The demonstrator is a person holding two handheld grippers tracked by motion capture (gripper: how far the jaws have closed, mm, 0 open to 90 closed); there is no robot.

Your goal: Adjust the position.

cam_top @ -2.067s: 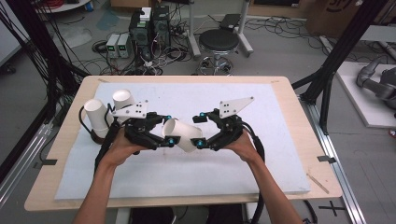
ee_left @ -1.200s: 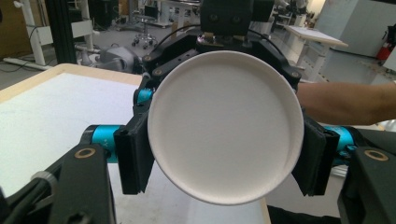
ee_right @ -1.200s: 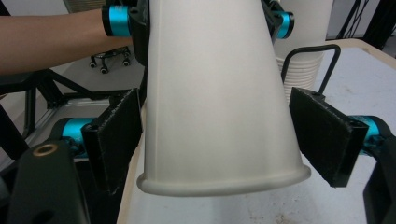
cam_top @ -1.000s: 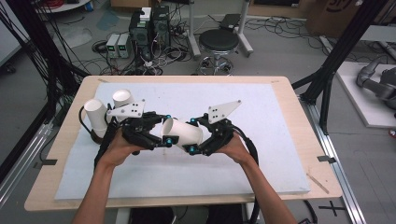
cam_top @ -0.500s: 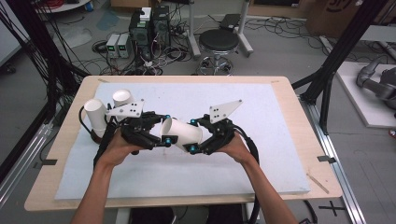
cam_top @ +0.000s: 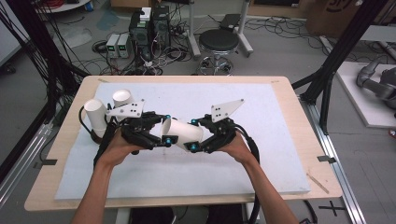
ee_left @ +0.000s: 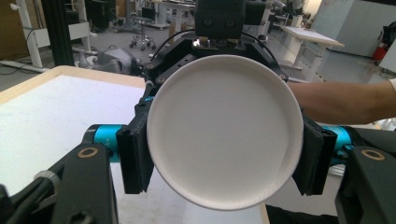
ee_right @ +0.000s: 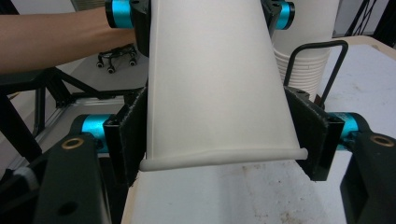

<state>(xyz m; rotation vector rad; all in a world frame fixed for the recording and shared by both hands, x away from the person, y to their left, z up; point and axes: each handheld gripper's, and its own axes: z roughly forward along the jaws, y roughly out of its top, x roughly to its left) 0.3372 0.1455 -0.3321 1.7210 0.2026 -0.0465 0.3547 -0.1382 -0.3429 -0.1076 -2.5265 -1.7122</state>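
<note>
A white paper cup [cam_top: 181,133] hangs on its side above the white mat [cam_top: 280,116], held between both grippers. My left gripper [cam_top: 166,129] is shut on its left end, my right gripper [cam_top: 193,135] on its right end. In the left gripper view the cup's round end [ee_left: 224,116] faces the camera, clamped between my left gripper's [ee_left: 224,158] black jaws. In the right gripper view the cup's side [ee_right: 215,84] runs away from me, and its rolled rim sits between my right gripper's [ee_right: 219,140] jaws.
Two stacks of white cups [cam_top: 95,116] [cam_top: 122,99] stand at the table's back left, close behind the left hand. One ribbed stack [ee_right: 303,60] appears in the right gripper view beside a black cable loop. Black frame posts flank the table.
Since two seconds ago both hands drew closer together and shifted slightly left with the cup. Over the last second they have stayed nearly still.
</note>
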